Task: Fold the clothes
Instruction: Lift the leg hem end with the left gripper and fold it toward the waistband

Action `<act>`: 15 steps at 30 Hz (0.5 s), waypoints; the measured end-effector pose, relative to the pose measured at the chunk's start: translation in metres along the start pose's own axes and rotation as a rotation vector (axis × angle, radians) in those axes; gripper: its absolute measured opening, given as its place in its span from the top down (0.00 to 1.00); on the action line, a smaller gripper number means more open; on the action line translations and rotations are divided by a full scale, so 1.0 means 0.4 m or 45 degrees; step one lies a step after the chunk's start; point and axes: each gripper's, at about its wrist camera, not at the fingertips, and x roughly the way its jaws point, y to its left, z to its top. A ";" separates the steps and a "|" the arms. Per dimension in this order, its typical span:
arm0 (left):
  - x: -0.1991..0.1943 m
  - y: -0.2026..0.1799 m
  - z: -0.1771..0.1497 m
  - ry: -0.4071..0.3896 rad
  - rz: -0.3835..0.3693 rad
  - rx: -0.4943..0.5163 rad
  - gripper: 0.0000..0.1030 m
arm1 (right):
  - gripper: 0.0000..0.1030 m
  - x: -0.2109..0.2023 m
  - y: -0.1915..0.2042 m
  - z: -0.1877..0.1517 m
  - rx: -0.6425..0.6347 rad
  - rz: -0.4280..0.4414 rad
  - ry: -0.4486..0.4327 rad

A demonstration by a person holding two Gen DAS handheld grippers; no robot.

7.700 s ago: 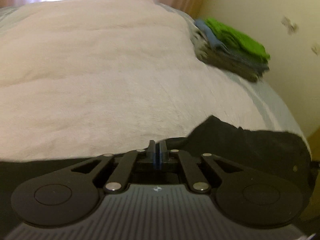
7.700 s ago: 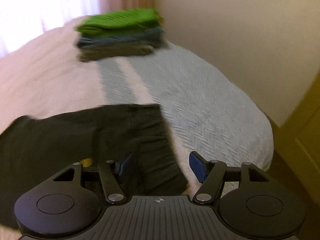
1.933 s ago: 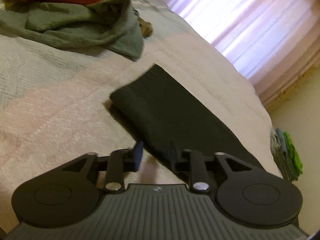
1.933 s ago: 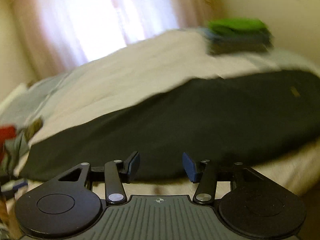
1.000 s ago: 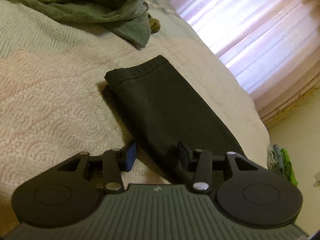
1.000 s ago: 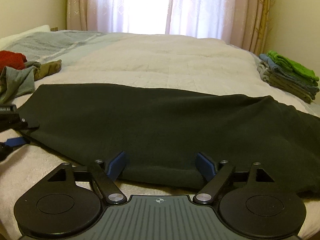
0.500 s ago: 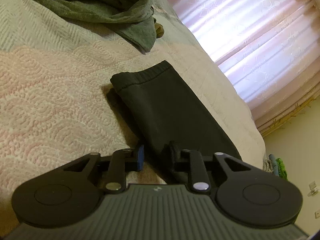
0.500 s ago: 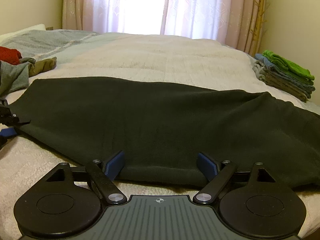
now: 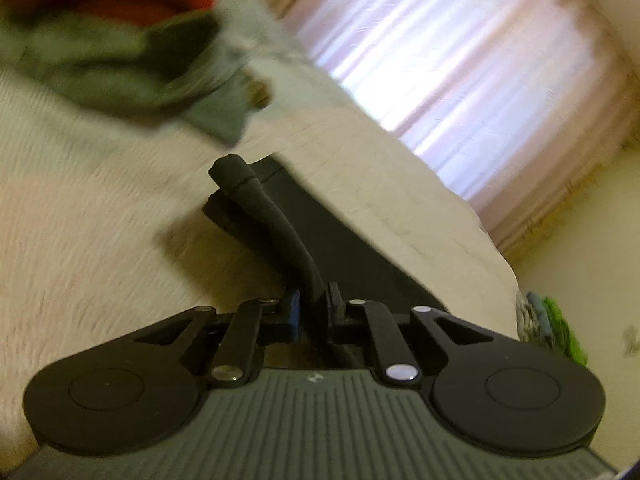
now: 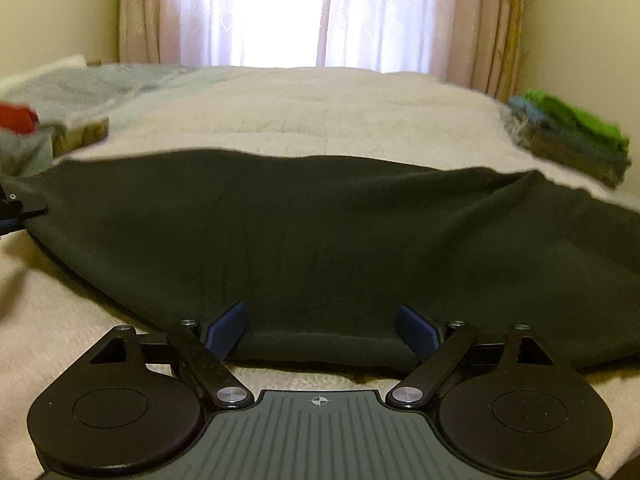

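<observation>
One bed (image 10: 320,120) carries all, cream cover. Dark garment (image 10: 320,232) lies long across near side, folded lengthwise only, judged early stage; crosswise folds left. Folded stack (image 10: 572,136) at far right corner, done. Unfolded heap (image 9: 120,48) at other end, waiting. Left claw (image 9: 312,308) pinched tight on garment end, lifting it. Right claw (image 10: 320,328) wide apart, holding nothing, at near edge of garment.
</observation>
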 end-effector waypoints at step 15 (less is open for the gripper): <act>-0.044 -0.616 -0.132 0.066 -0.755 0.957 0.88 | 0.16 -0.278 -0.592 0.020 0.979 -0.115 -0.306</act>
